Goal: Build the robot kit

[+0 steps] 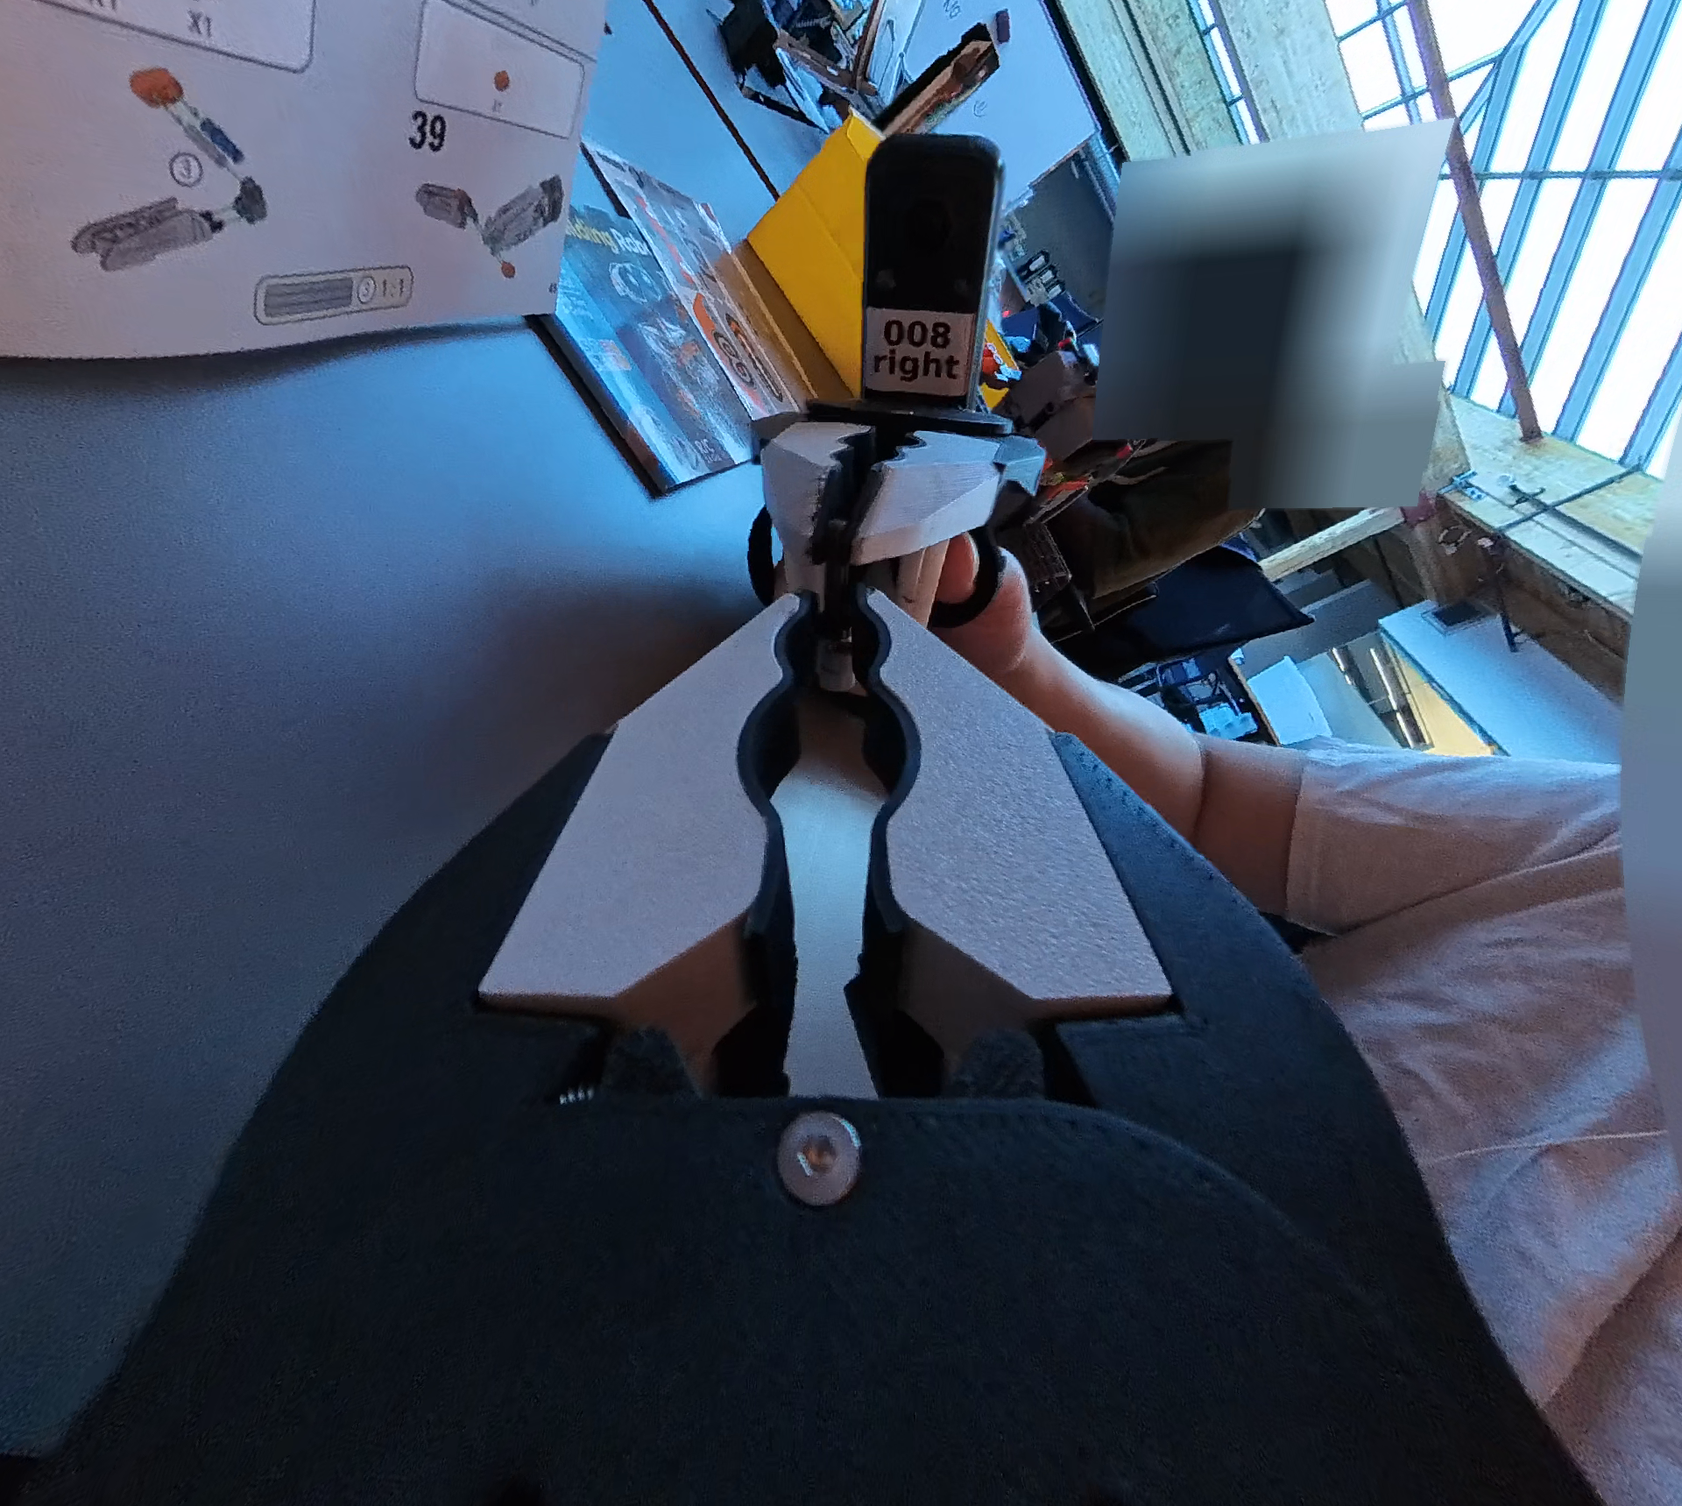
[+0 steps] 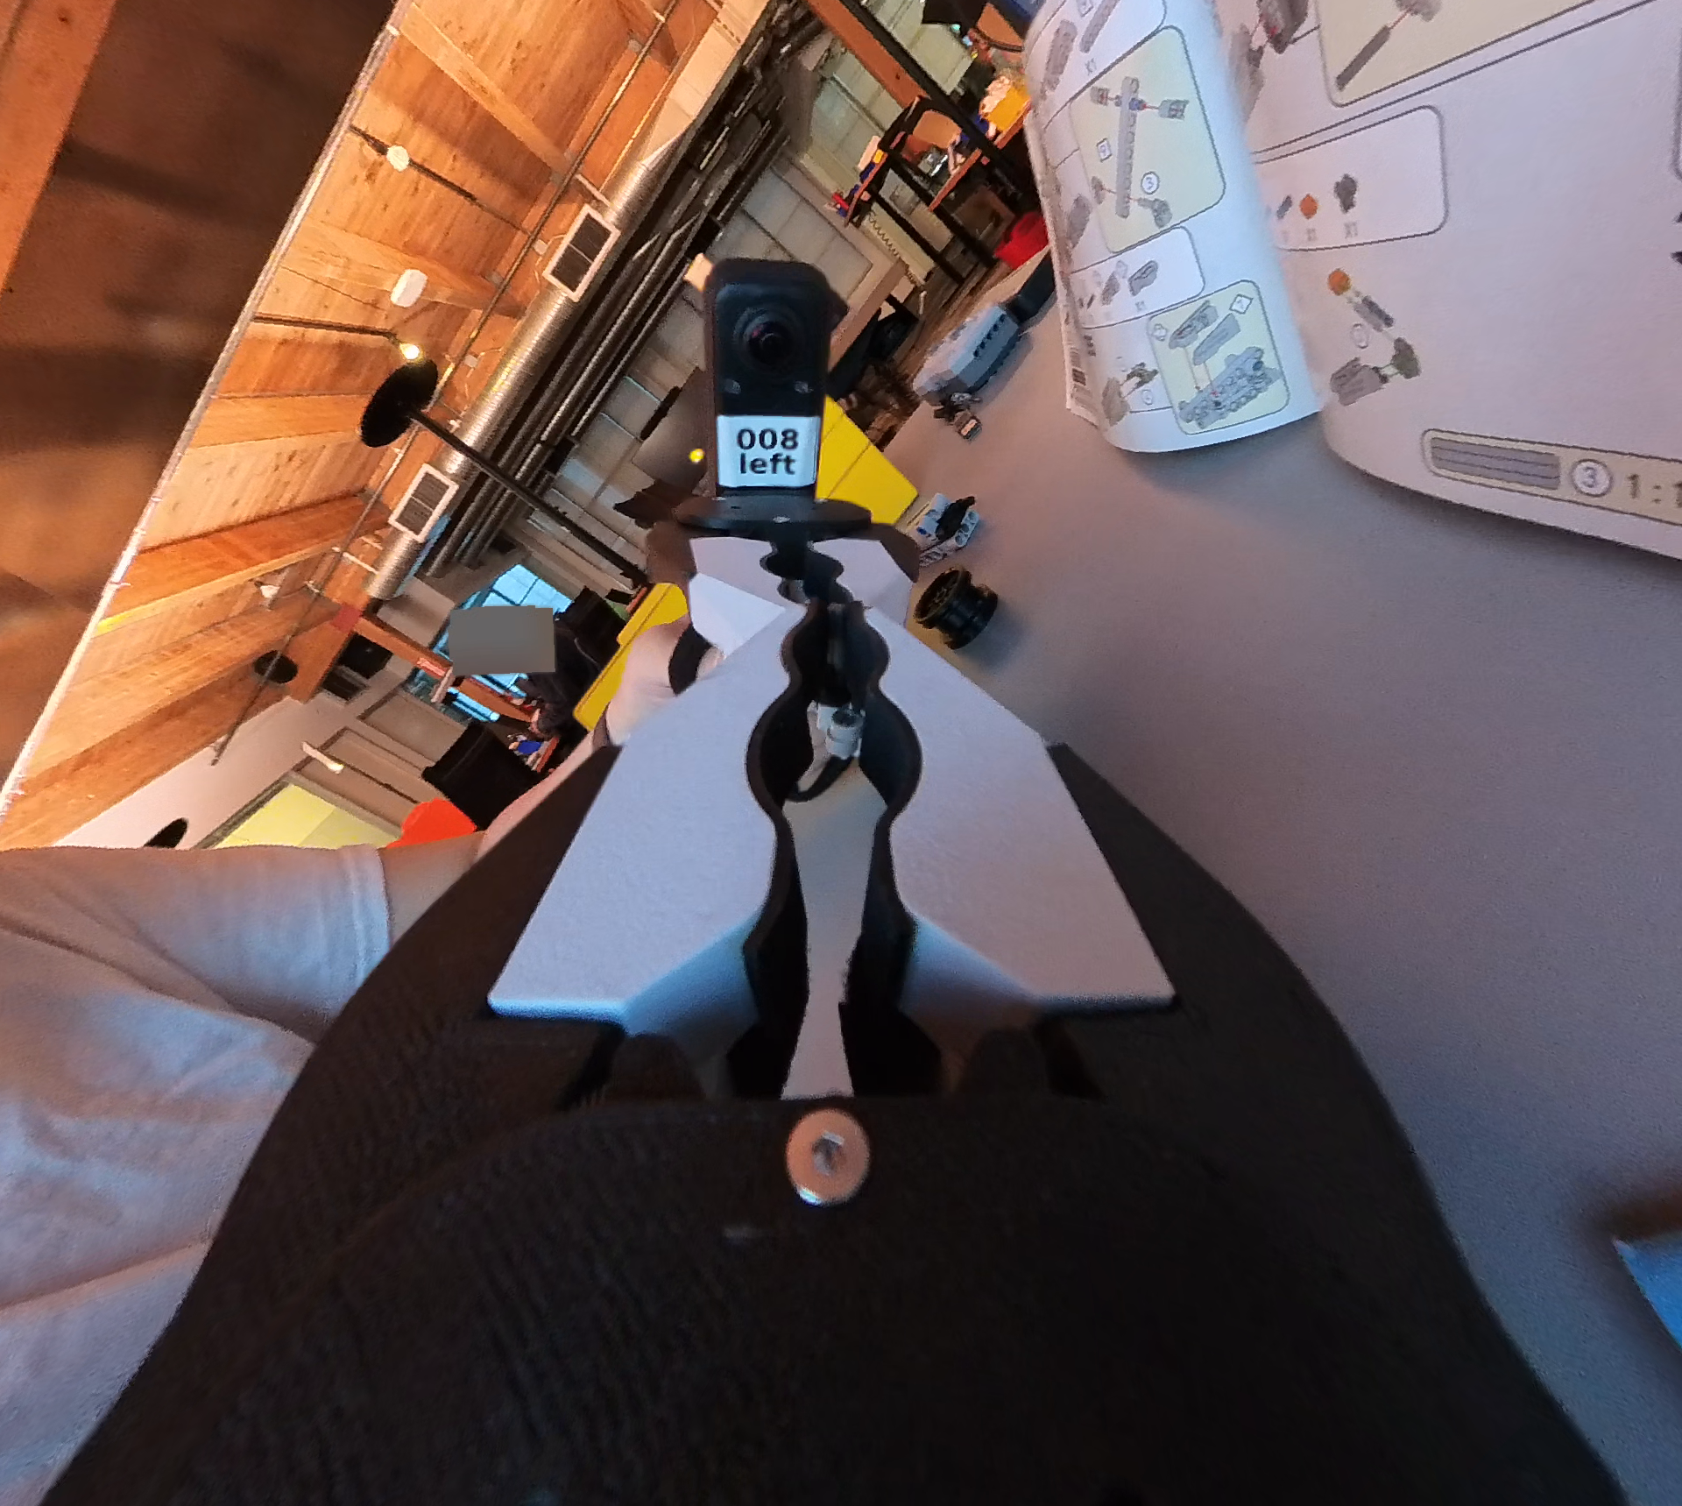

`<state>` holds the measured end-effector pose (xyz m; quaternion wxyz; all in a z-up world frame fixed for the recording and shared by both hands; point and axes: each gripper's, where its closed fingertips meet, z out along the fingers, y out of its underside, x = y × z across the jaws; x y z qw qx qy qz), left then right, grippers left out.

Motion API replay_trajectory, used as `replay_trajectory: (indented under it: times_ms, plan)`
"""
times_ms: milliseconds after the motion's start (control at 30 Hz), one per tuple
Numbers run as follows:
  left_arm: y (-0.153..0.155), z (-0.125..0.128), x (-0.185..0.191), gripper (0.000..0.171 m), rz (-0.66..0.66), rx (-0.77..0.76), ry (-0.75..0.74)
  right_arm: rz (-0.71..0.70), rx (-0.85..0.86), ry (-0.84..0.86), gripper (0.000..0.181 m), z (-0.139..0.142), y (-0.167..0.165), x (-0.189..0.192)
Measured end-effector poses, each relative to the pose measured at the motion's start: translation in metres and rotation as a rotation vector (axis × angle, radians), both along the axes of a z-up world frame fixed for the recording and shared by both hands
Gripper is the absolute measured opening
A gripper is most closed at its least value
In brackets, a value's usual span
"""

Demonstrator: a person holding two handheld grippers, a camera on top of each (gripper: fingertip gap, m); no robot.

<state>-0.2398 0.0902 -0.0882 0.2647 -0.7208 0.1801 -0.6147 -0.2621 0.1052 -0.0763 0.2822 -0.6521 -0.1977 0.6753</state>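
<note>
Left wrist view: the left gripper (image 1: 830, 648) and the right gripper (image 1: 842, 516) met tip to tip above the grey tabletop (image 1: 319, 643), each closed on one end of a small black-and-white assembly (image 1: 833, 643).
Left gripper's fingers (image 1: 692, 780): drawn nearly together, pinching the black end of the assembly at their tips.
Right gripper's fingers (image 2: 983, 816): likewise closed; in the right wrist view a white connector piece (image 2: 839, 727) sat in the scalloped gap behind the right gripper (image 2: 833, 634), with the left gripper (image 2: 801, 566) facing it at 12 o'clock.
Assembly place: held off the tabletop between the two tips, near the centre of both views.
Long axis: it appeared to run along the line joining the two grippers, 6 to 12 o'clock in each view; its full length was hidden by the fingers.
Progress: no goal was stated, so I could not judge how far along things stood; whether the parts were fully seated could not be told.
Surroundings: an open instruction booklet (image 1: 273, 97) at 10 o'clock, a black wheel (image 2: 956, 607) on the tabletop at 1 o'clock of the right view, a yellow box (image 1: 819, 252) beyond.
</note>
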Motion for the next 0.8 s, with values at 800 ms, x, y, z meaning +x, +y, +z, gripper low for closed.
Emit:
replay_trajectory:
  times_ms: [800]
  plan:
    - [-0.022, 0.089, 0.002, 0.031, 0.005, 0.396, -0.15, -0.09, 0.302, -0.01, 0.003, 0.103, -0.022, 0.027]
